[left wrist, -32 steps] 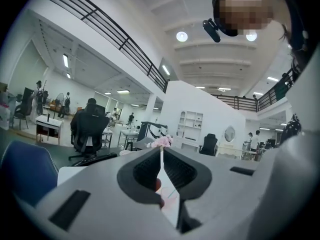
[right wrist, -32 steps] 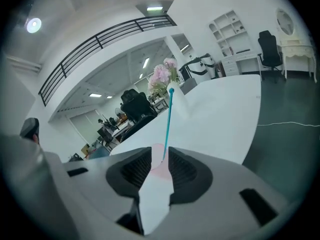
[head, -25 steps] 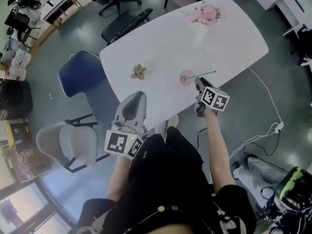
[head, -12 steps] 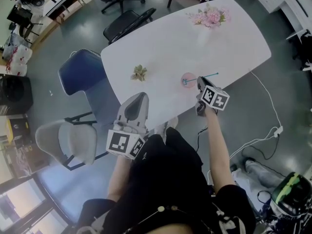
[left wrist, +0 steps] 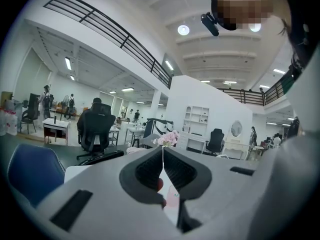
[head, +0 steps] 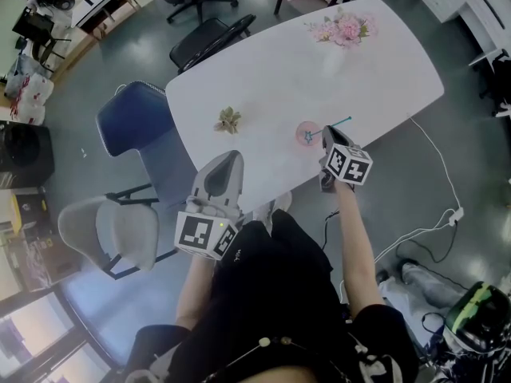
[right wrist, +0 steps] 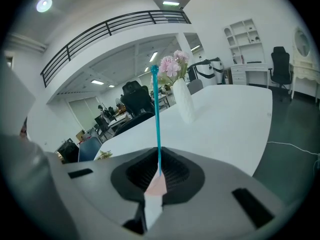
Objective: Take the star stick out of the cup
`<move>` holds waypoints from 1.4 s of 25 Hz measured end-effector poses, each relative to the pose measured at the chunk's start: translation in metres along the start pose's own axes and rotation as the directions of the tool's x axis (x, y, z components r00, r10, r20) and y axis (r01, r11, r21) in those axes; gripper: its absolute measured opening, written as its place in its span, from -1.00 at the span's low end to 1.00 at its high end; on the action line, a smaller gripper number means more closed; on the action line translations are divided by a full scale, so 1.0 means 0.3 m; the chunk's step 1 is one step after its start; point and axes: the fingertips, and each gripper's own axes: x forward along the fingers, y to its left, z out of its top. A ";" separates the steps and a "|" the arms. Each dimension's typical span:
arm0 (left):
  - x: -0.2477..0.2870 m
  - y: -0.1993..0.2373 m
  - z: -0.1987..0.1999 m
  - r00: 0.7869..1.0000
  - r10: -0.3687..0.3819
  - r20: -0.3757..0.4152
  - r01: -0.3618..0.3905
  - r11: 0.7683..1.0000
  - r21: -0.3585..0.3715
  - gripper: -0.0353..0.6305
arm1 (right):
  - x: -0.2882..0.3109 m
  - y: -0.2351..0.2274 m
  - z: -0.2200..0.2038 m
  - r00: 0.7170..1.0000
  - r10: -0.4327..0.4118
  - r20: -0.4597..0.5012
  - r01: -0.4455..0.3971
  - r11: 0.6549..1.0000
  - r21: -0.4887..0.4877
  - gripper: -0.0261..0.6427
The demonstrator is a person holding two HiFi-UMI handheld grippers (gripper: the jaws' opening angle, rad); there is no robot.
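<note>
**Right tongs (right wrist: 159,171) closing on the thin teal star stick (right wrist: 156,119)**

The right tongs' pads pinch the stick as they close. It slants up between them, its lower end in the small pink cup (head: 306,132) on the white oval worktop (head: 263,86). The left tongs (left wrist: 162,161) are pressed together, empty, at the worktop's near edge, well apart from the cup.

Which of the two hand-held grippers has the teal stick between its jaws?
The right hand-held gripper: its jaws are closing on the thin teal star stick standing in the pink cup. The left hand-held gripper is shut, empty.
</note>
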 end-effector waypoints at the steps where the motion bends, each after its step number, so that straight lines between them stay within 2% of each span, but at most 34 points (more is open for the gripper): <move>1: -0.001 0.000 0.000 1.000 0.000 0.000 0.000 1.000 0.001 -0.87 | -0.005 0.003 0.005 1.000 0.000 0.004 0.000 1.000 -0.009 -0.86; 6: -0.003 0.001 0.004 1.000 -0.003 0.002 0.003 1.000 0.005 -0.87 | -0.037 0.025 0.039 0.999 0.005 0.037 -0.003 0.999 -0.048 -0.86; 9: -0.004 0.003 0.005 1.000 -0.007 0.005 0.007 1.000 0.008 -0.87 | -0.073 0.069 0.069 0.998 0.013 0.064 -0.006 0.994 -0.112 -0.87; 18: 0.017 -0.013 0.027 0.999 -0.040 0.021 0.040 0.999 0.015 -0.87 | -0.264 0.268 0.194 0.988 0.040 0.148 0.012 0.941 -0.339 -0.87; 21: 0.029 -0.021 0.037 0.998 -0.052 0.028 0.052 0.999 0.018 -0.87 | -0.338 0.317 0.224 0.983 0.047 0.176 0.018 0.935 -0.354 -0.87; 26: 0.071 -0.033 0.055 0.998 -0.052 0.033 0.051 0.999 0.010 -0.87 | -0.461 0.370 0.281 0.971 0.070 0.229 0.009 0.945 -0.327 -0.87; 30: 0.088 -0.057 0.084 0.996 -0.072 0.052 0.071 0.997 0.018 -0.87 | -0.545 0.397 0.315 0.964 0.056 0.262 0.039 0.938 -0.344 -0.86; 35: 0.095 -0.081 0.119 0.993 -0.092 0.077 0.090 0.995 0.031 -0.87 | -0.625 0.440 0.354 0.942 0.049 0.333 0.086 0.921 -0.379 -0.87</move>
